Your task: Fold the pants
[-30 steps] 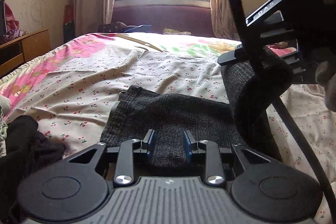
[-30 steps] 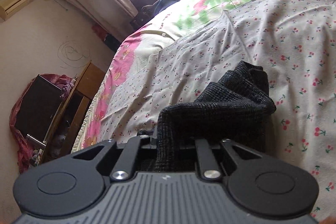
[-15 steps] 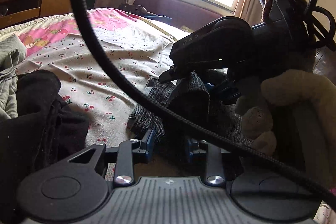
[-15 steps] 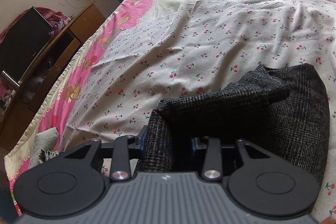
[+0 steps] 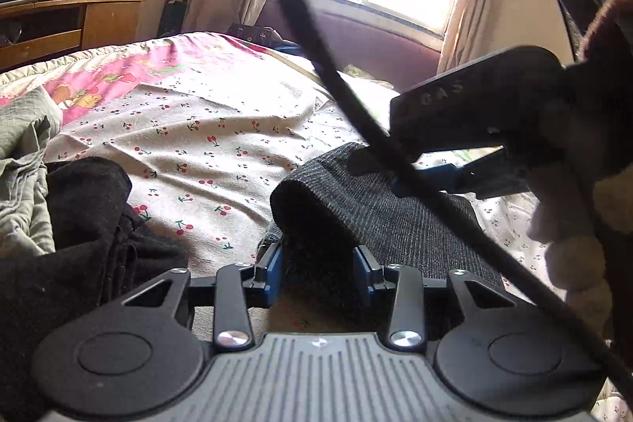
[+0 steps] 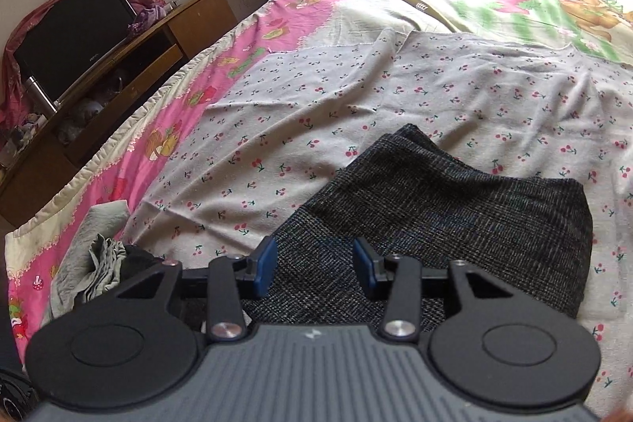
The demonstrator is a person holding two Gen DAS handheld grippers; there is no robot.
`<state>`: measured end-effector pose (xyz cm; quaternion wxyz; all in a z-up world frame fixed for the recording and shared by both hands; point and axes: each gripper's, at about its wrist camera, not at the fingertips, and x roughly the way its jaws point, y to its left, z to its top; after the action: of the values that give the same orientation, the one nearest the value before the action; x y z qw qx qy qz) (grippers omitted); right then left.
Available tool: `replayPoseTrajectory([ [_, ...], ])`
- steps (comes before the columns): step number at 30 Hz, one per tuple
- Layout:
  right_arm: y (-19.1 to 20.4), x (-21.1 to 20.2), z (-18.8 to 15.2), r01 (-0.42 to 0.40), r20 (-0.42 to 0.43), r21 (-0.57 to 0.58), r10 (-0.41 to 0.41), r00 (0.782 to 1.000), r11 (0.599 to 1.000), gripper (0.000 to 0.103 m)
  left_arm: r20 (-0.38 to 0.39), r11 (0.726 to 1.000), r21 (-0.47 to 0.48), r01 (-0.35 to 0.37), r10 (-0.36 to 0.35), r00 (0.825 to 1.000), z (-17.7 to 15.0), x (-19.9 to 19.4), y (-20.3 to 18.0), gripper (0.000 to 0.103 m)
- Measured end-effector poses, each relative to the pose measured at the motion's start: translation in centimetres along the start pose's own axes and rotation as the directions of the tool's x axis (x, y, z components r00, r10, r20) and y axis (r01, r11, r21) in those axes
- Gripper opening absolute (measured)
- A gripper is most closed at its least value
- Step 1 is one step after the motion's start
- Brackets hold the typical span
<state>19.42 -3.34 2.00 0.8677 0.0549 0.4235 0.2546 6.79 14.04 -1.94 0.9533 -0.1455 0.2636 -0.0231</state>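
The dark grey checked pants [image 5: 395, 220] lie folded on the cherry-print bed sheet [image 5: 205, 133]. My left gripper [image 5: 318, 263] is at their near edge, and its jaws are opening with a thick rolled fold of the cloth still standing between the blue pads [image 5: 273, 263]. My right gripper [image 5: 435, 176] hovers over the far side of the pants, held by a hand in a fuzzy sleeve. In the right wrist view the right gripper [image 6: 312, 260] is open just above the flat pants [image 6: 455, 216], with nothing pinched.
A pile of dark clothes [image 5: 79, 224] and a grey-green garment [image 5: 23, 153] lie at the left. A black cable [image 5: 336, 78] crosses the left wrist view. A wooden cabinet with a TV [image 6: 79, 26] stands beside the bed.
The right gripper has let go of the raised pants fold, which now lies flat. The left jaws have widened around their fold. Both views have rolled and shifted sideways.
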Motion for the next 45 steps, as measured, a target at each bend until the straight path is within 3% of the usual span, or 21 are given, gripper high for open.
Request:
replayPoseTrajectory([
  [3,-0.7,-2.4,-2.2,0.022,0.035,-0.058,-0.020,0.999,0.998,0.045,0.003,1.000,0.007,0.020,-0.020,1.000,0.7,-0.9,0.7,0.051],
  [7,-1.6,-4.9,-6.4,0.080,0.075,-0.127,-0.071,0.995,0.989,0.045,0.029,0.998,-0.051,0.045,-0.044,0.999,3.1,-1.6,2.5,0.054],
  [12,-1.3,-5.5,-10.0,0.160,0.094,-0.232,-0.141,0.986,0.960,0.046,-0.020,1.000,0.015,0.004,-0.003,1.000,5.0,2.0,2.0,0.055],
  [16,-0.6,-5.7,-12.2,0.282,0.168,-0.389,-0.234,0.958,0.877,0.056,-0.080,0.999,0.032,0.035,-0.032,0.996,5.7,4.8,1.2,0.054],
  [18,-0.5,-5.5,-13.4,0.303,0.181,-0.451,-0.246,0.952,0.840,0.057,-0.112,0.997,0.073,0.017,-0.009,0.994,5.5,5.6,0.6,0.040],
  [20,-0.1,-5.2,-14.3,0.338,0.214,-0.506,-0.264,0.941,0.794,0.057,-0.123,0.995,0.098,0.008,0.004,0.992,5.4,5.7,0.2,0.036],
  [23,0.1,-4.3,-15.4,0.398,0.254,-0.571,-0.306,0.918,0.718,0.057,-0.135,0.997,0.068,0.024,-0.015,0.991,5.9,5.4,0.3,0.031],
  [25,0.2,-4.1,-15.8,0.409,0.274,-0.585,-0.304,0.912,0.700,0.057,-0.139,0.998,0.037,0.044,-0.038,0.990,6.5,5.2,0.3,0.029],
  [28,-0.6,-4.1,-15.2,0.406,0.282,-0.536,-0.297,0.912,0.740,0.052,-0.146,0.998,0.023,0.057,-0.053,0.988,6.9,4.9,0.1,0.028],
  [30,-1.5,-5.1,-14.2,0.389,0.274,-0.447,-0.290,0.917,0.806,0.028,-0.158,0.997,0.010,0.077,-0.074,0.985,7.0,4.4,0.1,0.028],
  [32,-2.4,-6.4,-13.5,0.366,0.270,-0.381,-0.276,0.922,0.849,0.023,-0.161,0.995,-0.007,0.104,-0.103,0.982,7.1,3.6,0.2,0.028],
  [36,-2.7,-7.5,-13.5,0.354,0.264,-0.348,-0.271,0.926,0.868,0.020,-0.165,0.996,0.035,0.078,-0.072,0.984,6.0,3.5,0.1,0.028],
  [38,-2.6,-6.8,-14.4,0.346,0.247,-0.364,-0.268,0.931,0.865,0.020,-0.215,0.999,0.024,0.046,-0.040,0.976,4.5,5.0,1.0,0.031],
  [40,-2.5,-5.6,-15.2,0.351,0.225,-0.392,-0.281,0.933,0.850,0.027,-0.222,0.999,0.041,0.029,-0.019,0.975,3.4,6.0,1.7,0.038],
  [42,-2.2,-5.3,-15.6,0.361,0.216,-0.415,-0.296,0.931,0.835,0.031,-0.205,0.998,0.044,0.034,-0.024,0.978,3.8,5.7,1.7,0.038],
  [45,-2.3,-6.8,-15.1,0.323,0.198,-0.370,-0.266,0.944,0.871,0.029,-0.175,0.996,0.081,0.036,-0.022,0.984,4.6,5.3,1.3,0.038],
])
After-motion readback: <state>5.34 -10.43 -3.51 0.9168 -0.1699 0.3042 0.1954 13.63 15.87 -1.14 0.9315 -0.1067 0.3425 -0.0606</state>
